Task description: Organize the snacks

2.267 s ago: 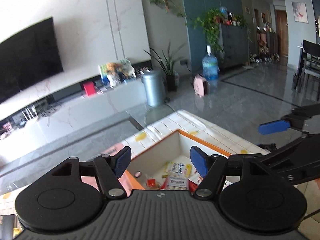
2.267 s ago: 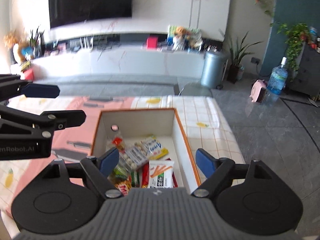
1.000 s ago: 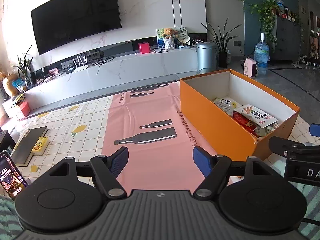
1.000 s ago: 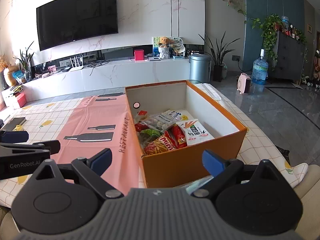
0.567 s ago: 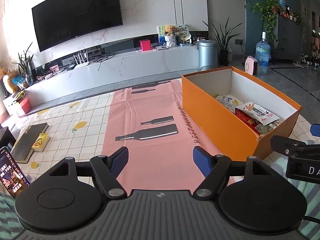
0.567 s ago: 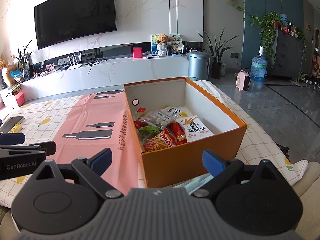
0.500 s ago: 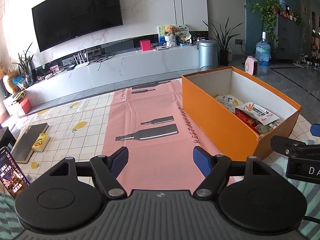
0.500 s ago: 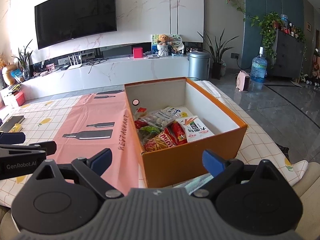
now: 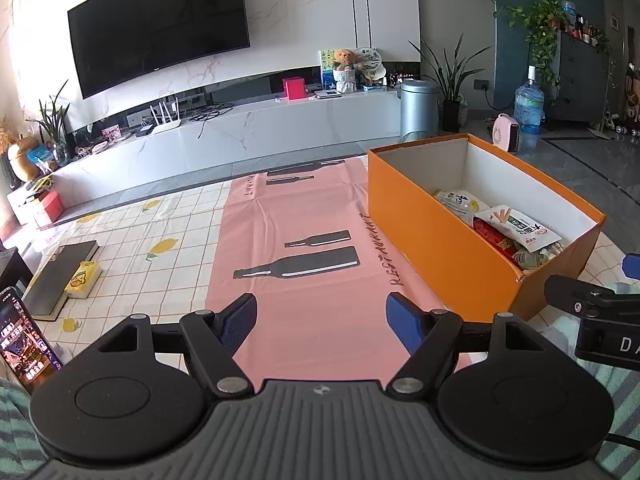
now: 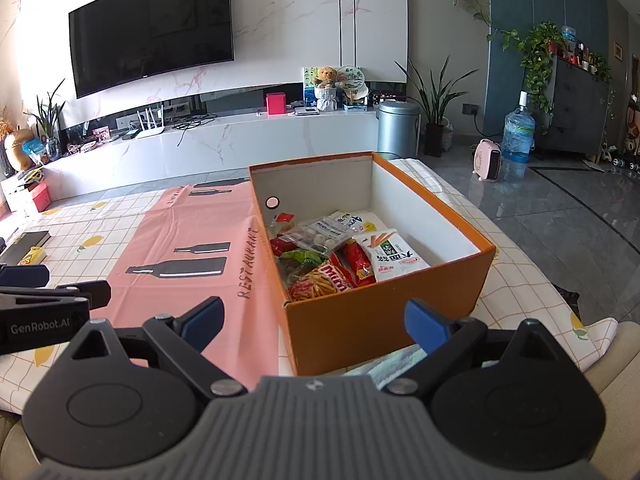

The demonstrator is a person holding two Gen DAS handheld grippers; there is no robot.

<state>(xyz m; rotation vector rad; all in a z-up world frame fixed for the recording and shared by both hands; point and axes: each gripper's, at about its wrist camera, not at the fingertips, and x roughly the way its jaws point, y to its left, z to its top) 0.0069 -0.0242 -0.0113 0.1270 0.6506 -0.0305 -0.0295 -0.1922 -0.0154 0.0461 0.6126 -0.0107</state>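
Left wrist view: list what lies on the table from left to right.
Phone → book → yellow pack → pink mat → orange box

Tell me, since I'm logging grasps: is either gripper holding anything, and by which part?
Nothing is held: left gripper and right gripper are both open and empty.
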